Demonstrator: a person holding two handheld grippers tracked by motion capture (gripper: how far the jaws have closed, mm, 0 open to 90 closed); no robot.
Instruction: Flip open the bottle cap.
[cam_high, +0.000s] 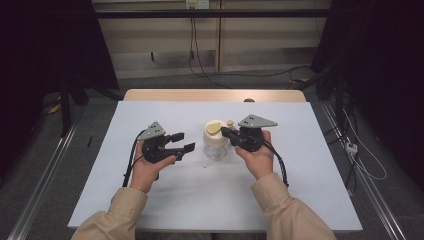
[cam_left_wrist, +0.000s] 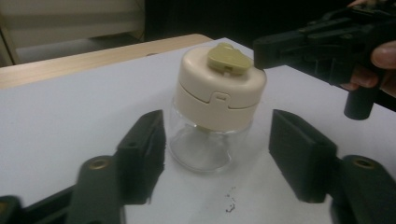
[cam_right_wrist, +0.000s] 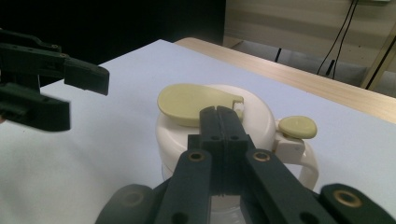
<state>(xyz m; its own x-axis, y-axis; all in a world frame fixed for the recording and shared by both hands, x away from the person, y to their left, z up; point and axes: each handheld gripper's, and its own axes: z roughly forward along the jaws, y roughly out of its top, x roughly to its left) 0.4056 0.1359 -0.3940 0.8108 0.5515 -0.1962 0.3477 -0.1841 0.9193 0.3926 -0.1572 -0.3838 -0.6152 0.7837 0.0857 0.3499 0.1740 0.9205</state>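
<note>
A clear glass jar (cam_high: 216, 142) with a cream lid (cam_left_wrist: 219, 81) stands on the white table top (cam_high: 150, 200) between my two grippers. An olive flap (cam_right_wrist: 191, 100) lies flat on the lid, and a small olive button (cam_right_wrist: 296, 127) sits on a side tab. My left gripper (cam_high: 186, 141) is open just left of the jar; in the left gripper view its jaws (cam_left_wrist: 215, 119) stand either side of the glass without touching it. My right gripper (cam_right_wrist: 223, 112) is shut, its tips resting on the lid at the flap's narrow end, nothing visibly between them.
A few dark specks (cam_left_wrist: 229, 203) lie on the white sheet in front of the jar. A bare wooden strip (cam_high: 215, 95) runs along the table's far edge. Cables (cam_high: 200, 65) hang and trail on the floor beyond it.
</note>
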